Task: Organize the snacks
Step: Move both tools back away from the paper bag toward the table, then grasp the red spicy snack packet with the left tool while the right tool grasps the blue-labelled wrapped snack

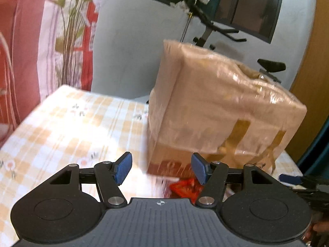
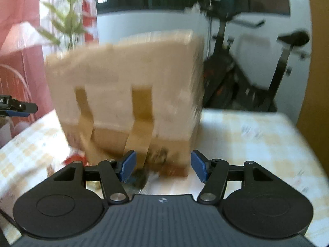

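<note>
Red snack packet (image 1: 186, 188) lies on the checked tablecloth (image 1: 61, 127) at one o'clock beyond my left tongs (image 1: 161, 168), nearer than my right tongs (image 2: 162, 168); both gape empty before the cardboard box (image 1: 216, 107).

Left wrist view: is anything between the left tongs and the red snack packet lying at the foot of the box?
Nothing visible. The left tongs stand open and empty, and the red snack packet lies on the checked tablecloth just beyond them, partly hidden behind the right finger. The cardboard box stands behind the packet, not in front.
</note>
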The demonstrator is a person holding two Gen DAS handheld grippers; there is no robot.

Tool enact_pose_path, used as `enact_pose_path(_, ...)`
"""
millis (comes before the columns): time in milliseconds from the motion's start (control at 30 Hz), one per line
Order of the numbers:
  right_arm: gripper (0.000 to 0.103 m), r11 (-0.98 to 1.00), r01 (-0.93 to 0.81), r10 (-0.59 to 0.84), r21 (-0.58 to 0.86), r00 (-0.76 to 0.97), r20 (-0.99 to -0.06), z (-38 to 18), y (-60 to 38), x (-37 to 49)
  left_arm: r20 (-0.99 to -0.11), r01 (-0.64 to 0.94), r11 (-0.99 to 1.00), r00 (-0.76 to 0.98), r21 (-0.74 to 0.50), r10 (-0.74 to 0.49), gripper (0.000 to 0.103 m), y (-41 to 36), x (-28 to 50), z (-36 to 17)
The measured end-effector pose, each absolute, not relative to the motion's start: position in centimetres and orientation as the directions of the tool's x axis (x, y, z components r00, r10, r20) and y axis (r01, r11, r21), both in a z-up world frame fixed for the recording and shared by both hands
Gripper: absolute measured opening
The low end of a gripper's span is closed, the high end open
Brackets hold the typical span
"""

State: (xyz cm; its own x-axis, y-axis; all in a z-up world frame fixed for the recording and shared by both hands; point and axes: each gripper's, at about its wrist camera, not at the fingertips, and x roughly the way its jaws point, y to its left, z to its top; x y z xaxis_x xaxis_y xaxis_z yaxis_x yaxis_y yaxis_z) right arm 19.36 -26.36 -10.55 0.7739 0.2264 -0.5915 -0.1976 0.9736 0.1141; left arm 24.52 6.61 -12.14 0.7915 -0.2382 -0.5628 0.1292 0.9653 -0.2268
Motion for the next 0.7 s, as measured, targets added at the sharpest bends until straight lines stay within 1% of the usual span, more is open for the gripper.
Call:
enact_pose_path(33,0.063,0.971,-0.207,0.236,0.119,0.755,-0.612,-11.2,-26.0,19.6,-0.569,0.124,0.965,0.787,-0.231,-0.237,0.066,6.8,24.4,-12.5)
enact_pose_path(133,0.071,0.963,-0.233,0.262,0.133,0.708,-0.656,-12.7,-24.8,20.2,-0.585,0.114,0.964,0.776,-0.239,-0.237,0.066,7.0,24.2,-13.3)
enact_pose_path(200,0.080,0.959,-0.250,0.276,0.137,0.695,-0.663,-13.0,-23.9,20.6,-0.592,0.112,0.965,0.771,-0.237,-0.234,0.066,7.0,24.1,-13.6)
enact_pose_path(300,0.084,0.953,-0.272,0.290,0.134,0.692,-0.661,-13.2,-22.8,21.3,-0.602,0.107,0.966,0.764,-0.236,-0.232,0.066,6.7,23.8,-14.1)
enact_pose_path(400,0.085,0.953,-0.280,0.282,0.115,0.682,-0.675,-13.7,-21.9,22.6,-0.610,0.105,0.965,0.757,-0.241,-0.235,0.066,6.5,23.6,-14.6)
enact_pose_path(467,0.085,0.965,-0.241,0.246,0.106,0.681,-0.690,-14.2,-21.5,23.5,-0.617,0.110,0.964,0.749,-0.243,-0.241,0.066,6.3,23.5,-15.1)
enact_pose_path(533,0.085,0.971,-0.191,0.236,0.143,0.678,-0.696,-14.9,-21.6,24.2,-0.628,0.112,0.964,0.739,-0.240,-0.242,0.066,6.0,23.4,-15.4)
enact_pose_path(567,0.085,0.971,-0.174,0.238,0.163,0.675,-0.698,-15.2,-21.7,24.5,-0.632,0.113,0.964,0.735,-0.241,-0.244,0.066,5.9,23.4,-15.6)
enact_pose_path(600,0.081,0.970,-0.162,0.241,0.178,0.674,-0.699,-15.3,-21.9,24.6,-0.635,0.115,0.964,0.732,-0.241,-0.247,0.065,5.9,23.4,-15.7)
enact_pose_path(700,0.062,0.965,-0.167,0.262,0.203,0.678,-0.687,-15.5,-22.4,24.1,-0.644,0.118,0.964,0.724,-0.238,-0.247,0.065,5.7,23.4,-16.1)
